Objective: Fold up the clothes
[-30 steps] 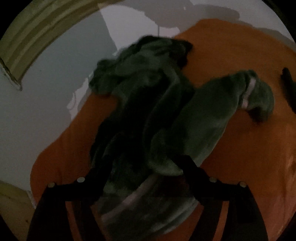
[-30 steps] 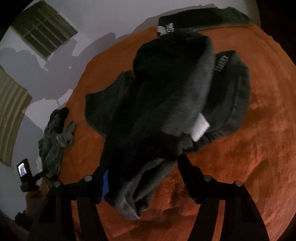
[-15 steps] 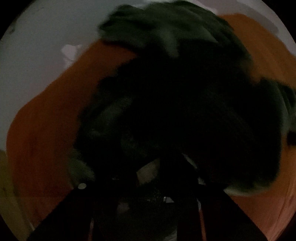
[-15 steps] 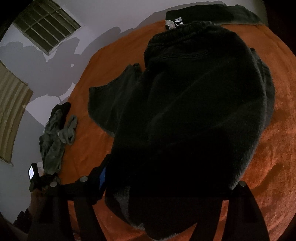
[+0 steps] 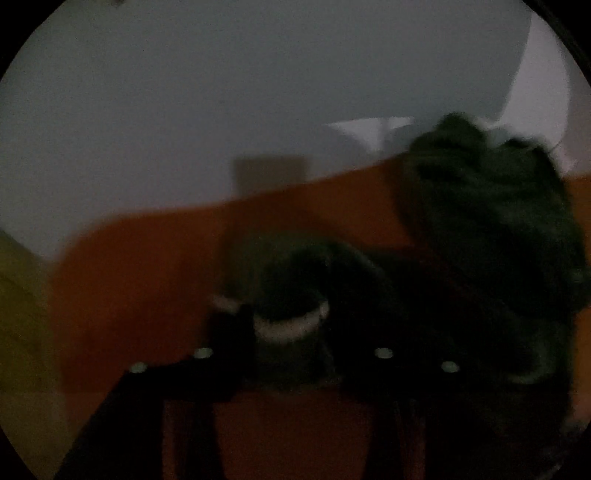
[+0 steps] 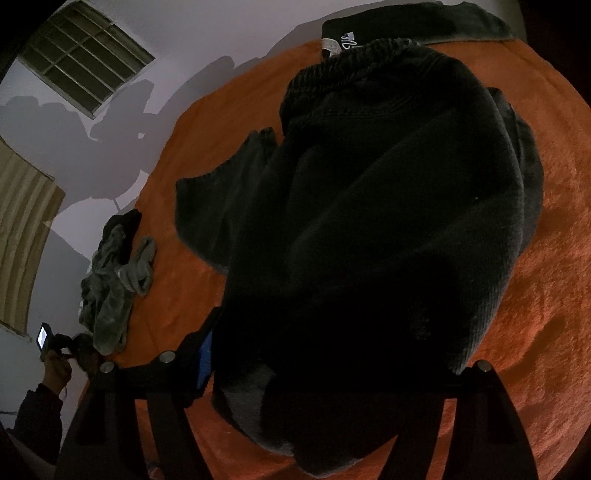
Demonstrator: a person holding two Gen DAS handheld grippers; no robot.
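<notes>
Dark fabric fills most of the right wrist view: a black sweatshirt (image 6: 388,229) lies bunched on an orange blanket (image 6: 546,280), its ribbed hem turned toward the far edge. The right hand-held gripper (image 6: 332,362) reaches down over the near end of the garment. Its left finger, with a blue pad showing, sits against the cloth's edge, while the right finger is covered by the fabric, so the jaws stand wide with the sweatshirt between them; whether the pads actually press on it cannot be told. Beyond the sweatshirt, at the blanket's far edge, lies a black folded garment with white lettering (image 6: 399,26). Over on the left edge of the blanket sits a grey-green crumpled garment (image 6: 110,288), and just below it a person's hand (image 6: 55,369) holds a device with a small lit screen (image 6: 43,335). A window with bars (image 6: 85,59) and a striped curtain (image 6: 22,236) show on the pale wall (image 6: 221,33).

The left wrist view is dim and smeared. The left hand-held gripper (image 5: 291,332) has its jaws parted, having just been opening, and a dark green garment with a pale ribbed band (image 5: 288,325) sits between the fingers; whether it is gripped cannot be told. More of the green cloth heaps up to the right, resting on the orange blanket (image 5: 147,280), with the grey wall behind.
</notes>
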